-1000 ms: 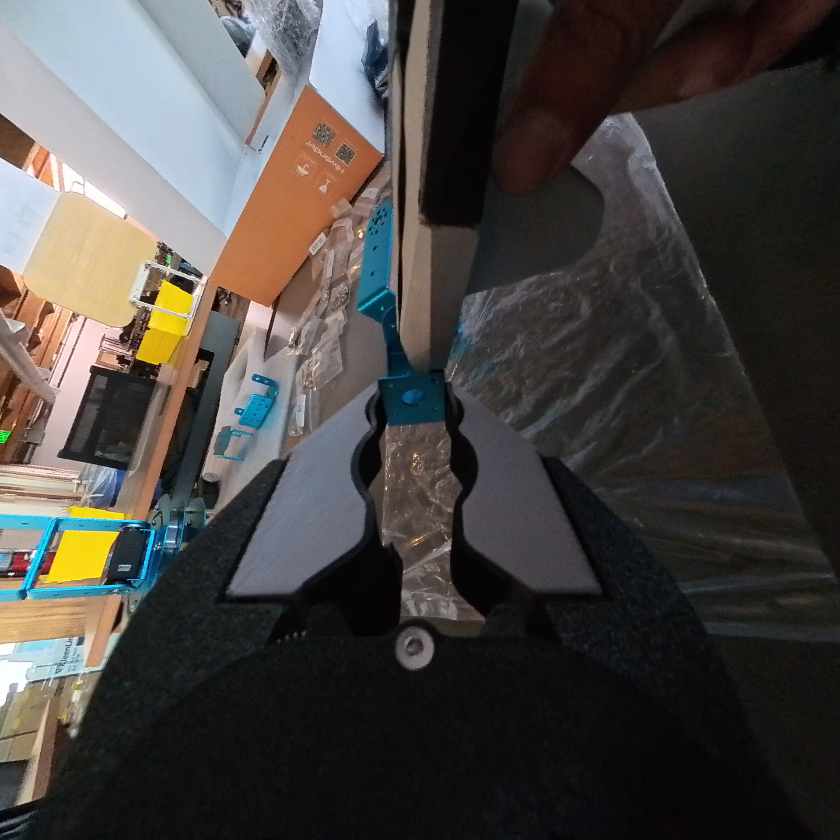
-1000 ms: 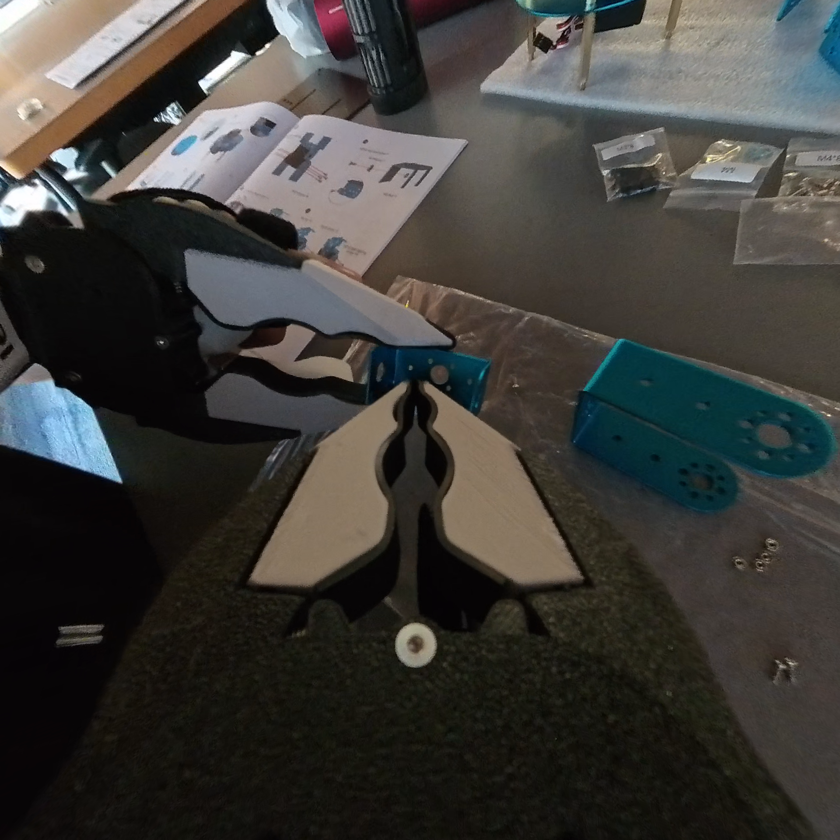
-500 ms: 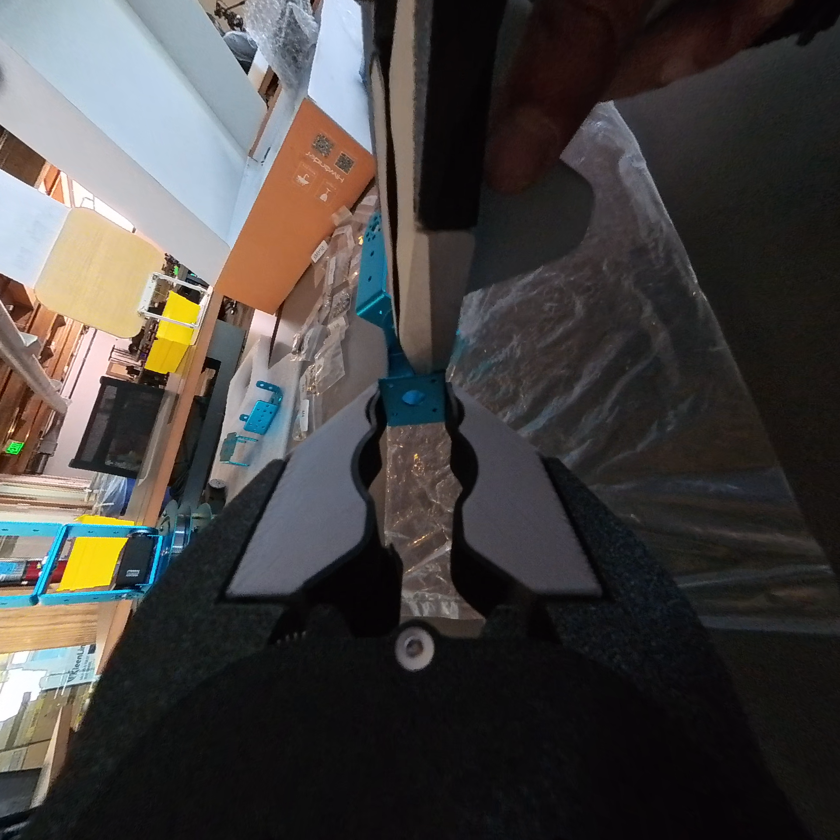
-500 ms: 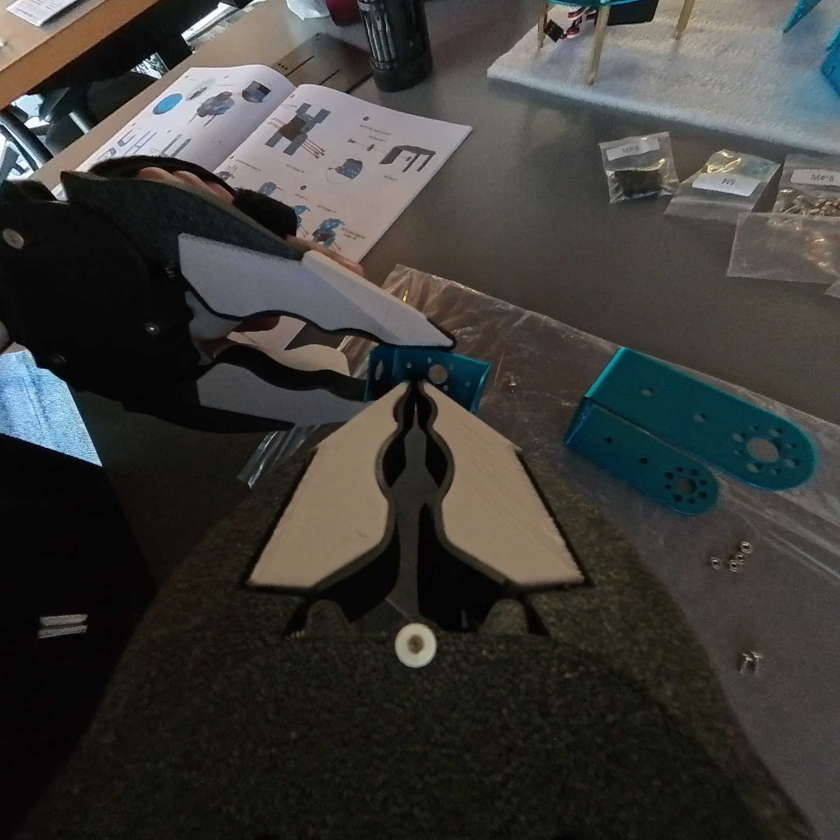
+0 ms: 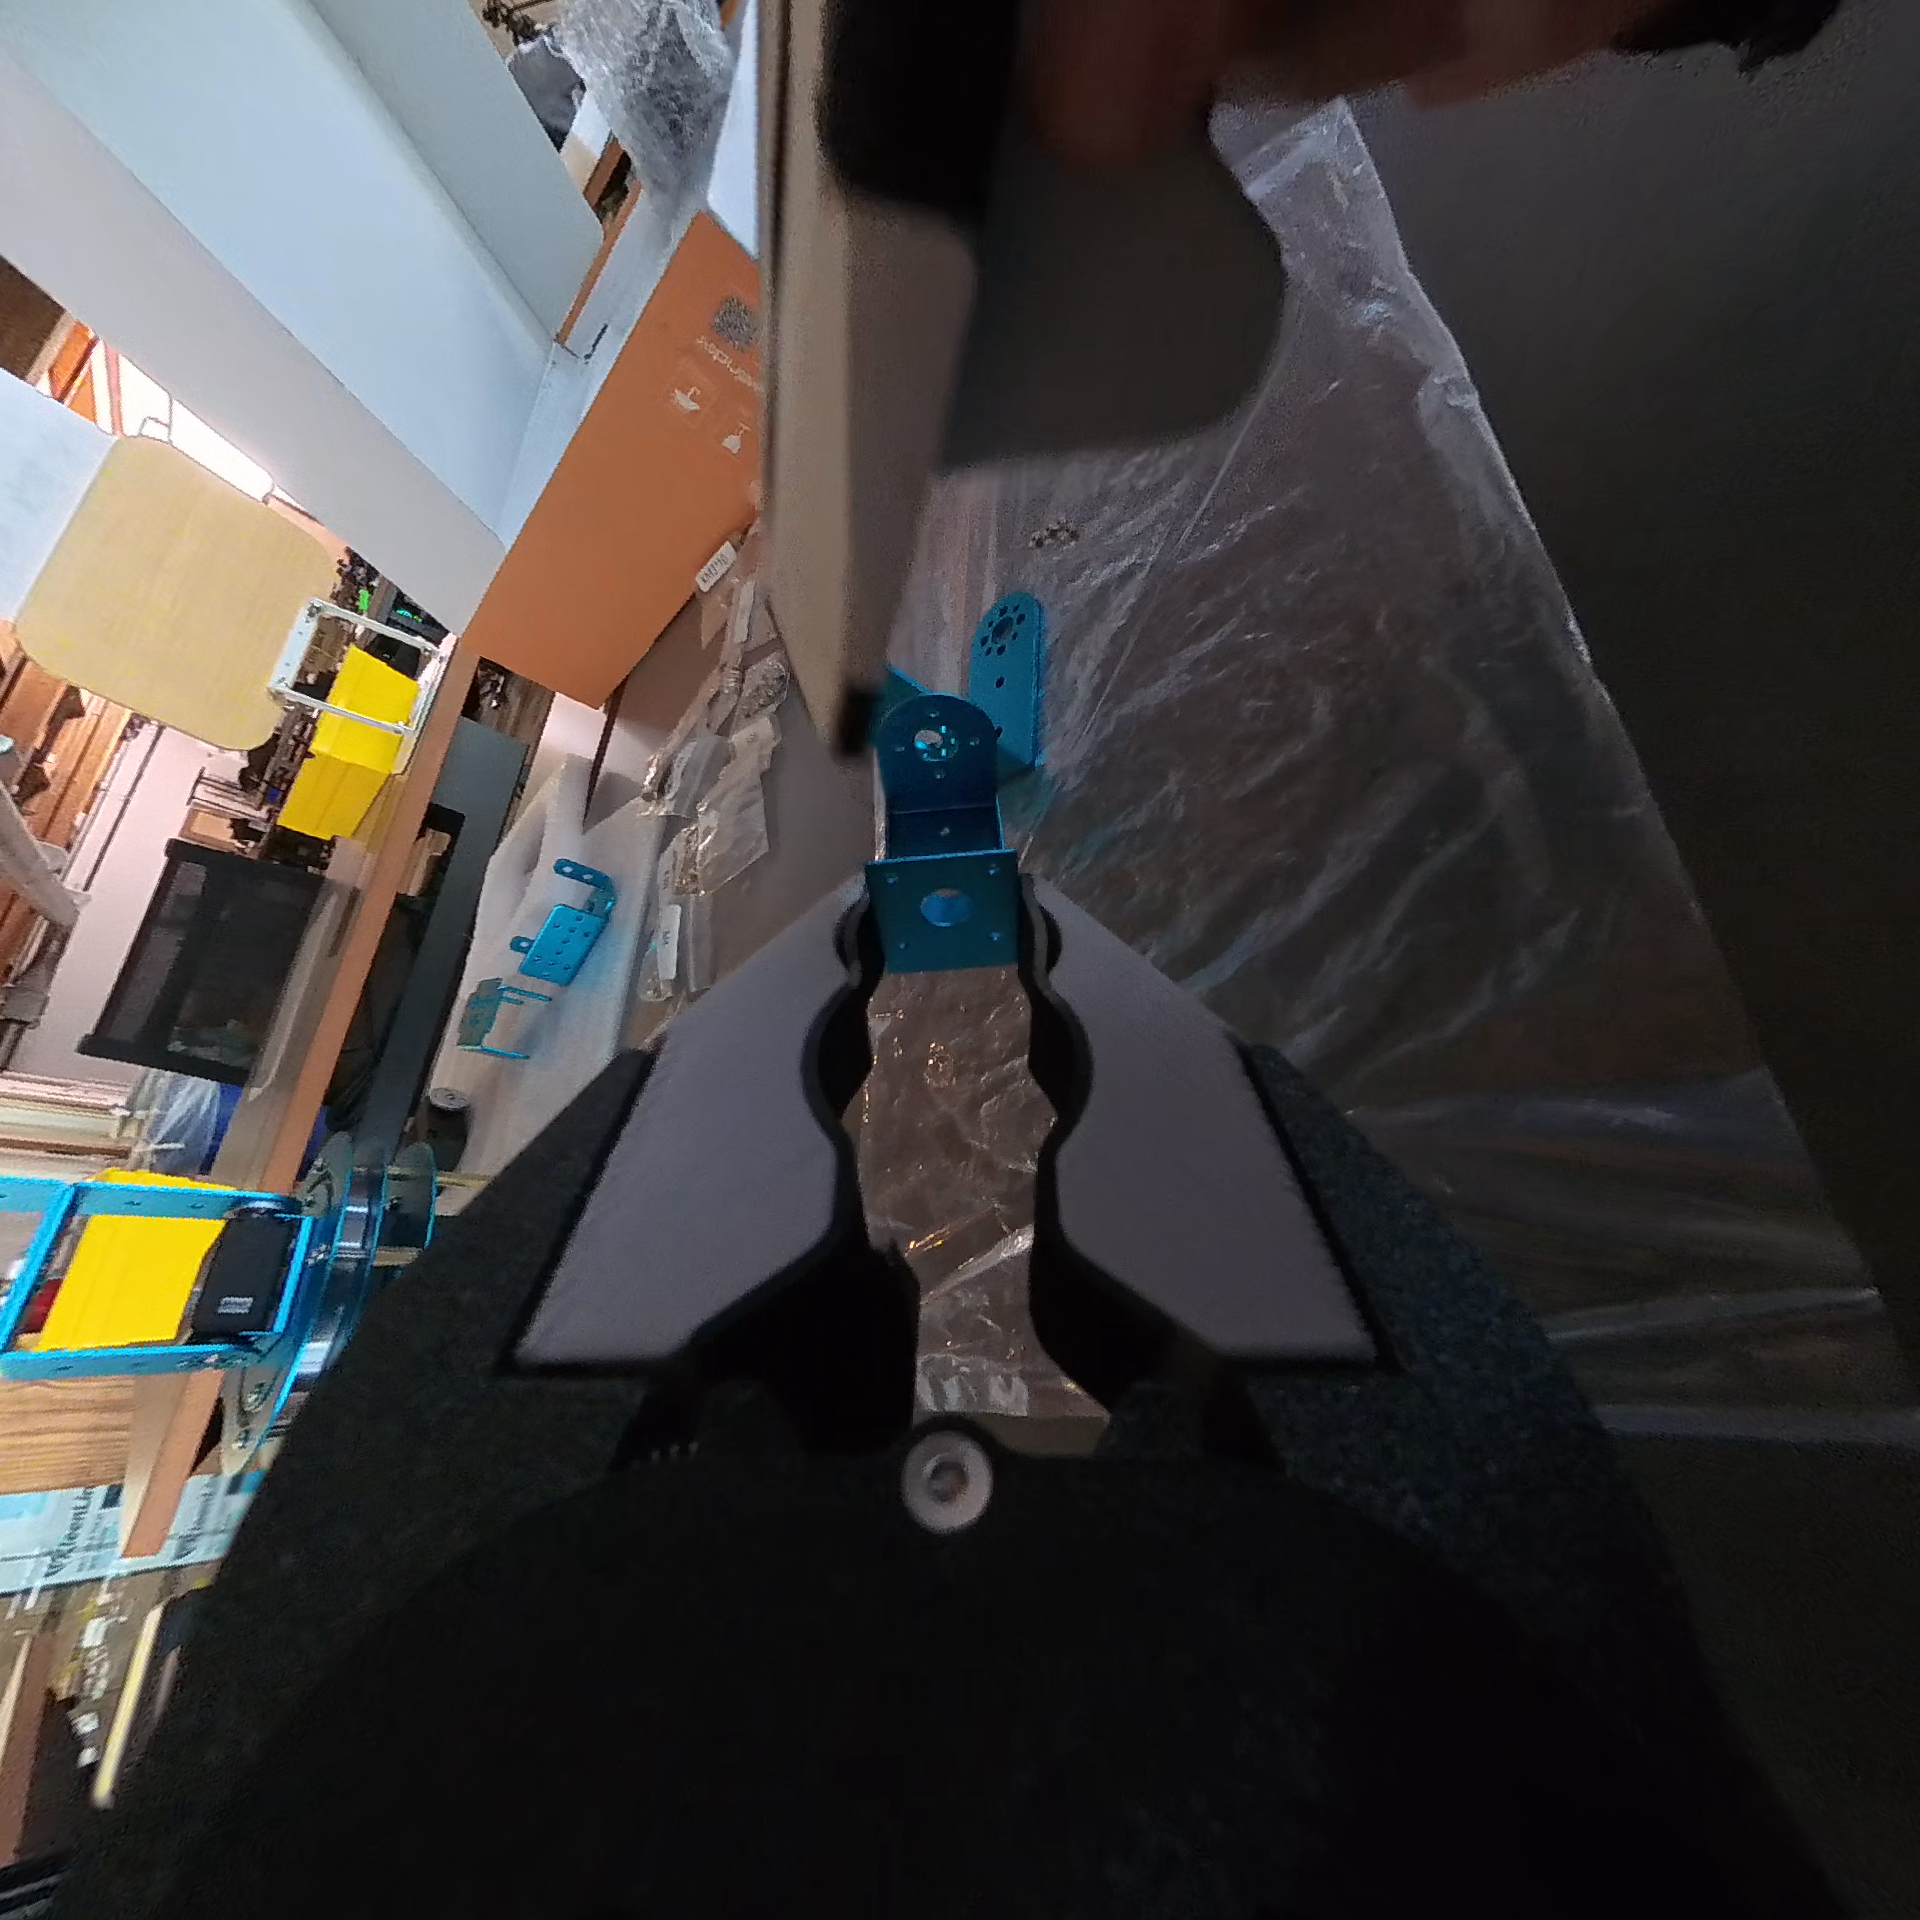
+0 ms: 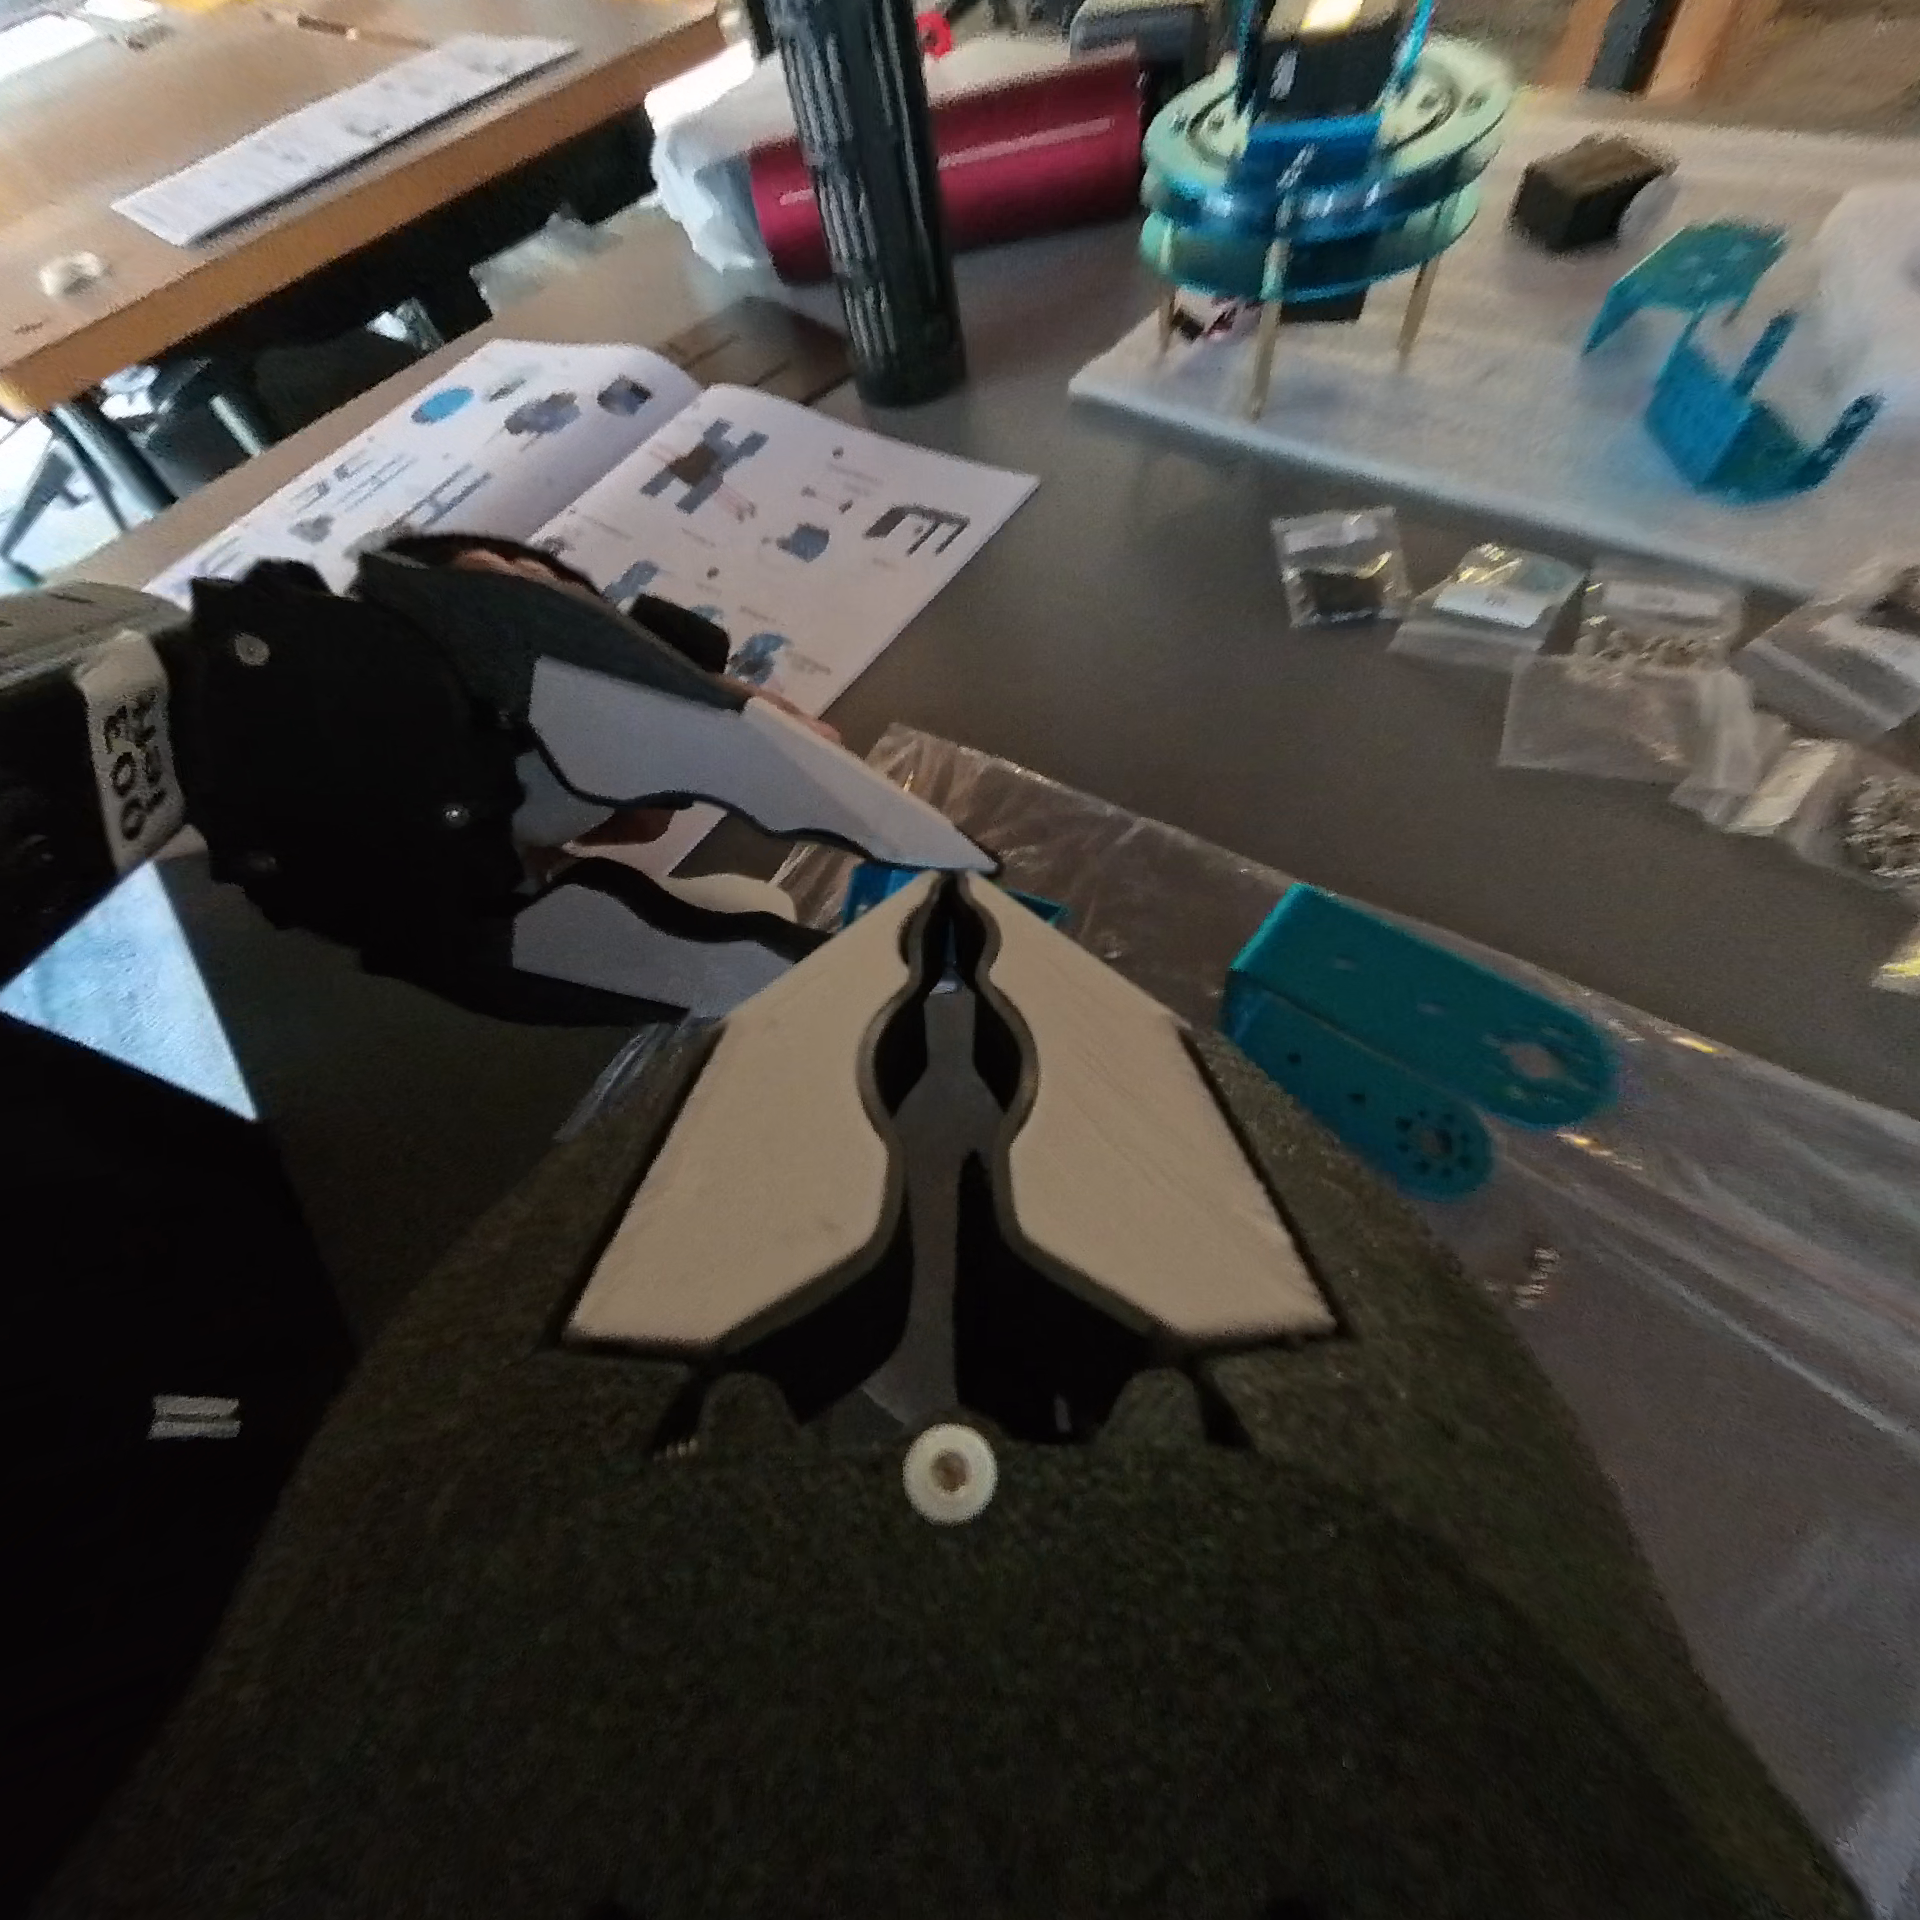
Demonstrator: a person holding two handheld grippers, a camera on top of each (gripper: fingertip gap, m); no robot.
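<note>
My left gripper [image 5: 940, 971] is shut on a small blue metal bracket [image 5: 940, 914], gripping its flat holed plate. The bracket's round-ended arm points away from me. In the right wrist view this gripper comes in from the left, and only blue slivers of the bracket [image 6: 1039, 909] show behind the fingertips. My right gripper [image 6: 951, 883] is shut, its tips right at the bracket and the left gripper's upper finger [image 6: 748, 769]. I cannot tell if it pinches anything. In the left wrist view its fingertip [image 5: 847, 717] sits beside the bracket's round end.
A longer blue bracket [image 6: 1423, 1039] lies on a clear plastic sheet [image 6: 1610, 1299] to the right. Farther back are an open manual [image 6: 727, 499], a black cylinder [image 6: 883, 208], bags of hardware [image 6: 1662, 665] and a white pad [image 6: 1455, 457] with blue parts [image 6: 1745, 395]. Tip to tip, the grippers are about 4 centimeters apart.
The right gripper has drawn back and up from the bracket's plate. Its finger now stands near the bracket's round end. The left gripper keeps its hold.
</note>
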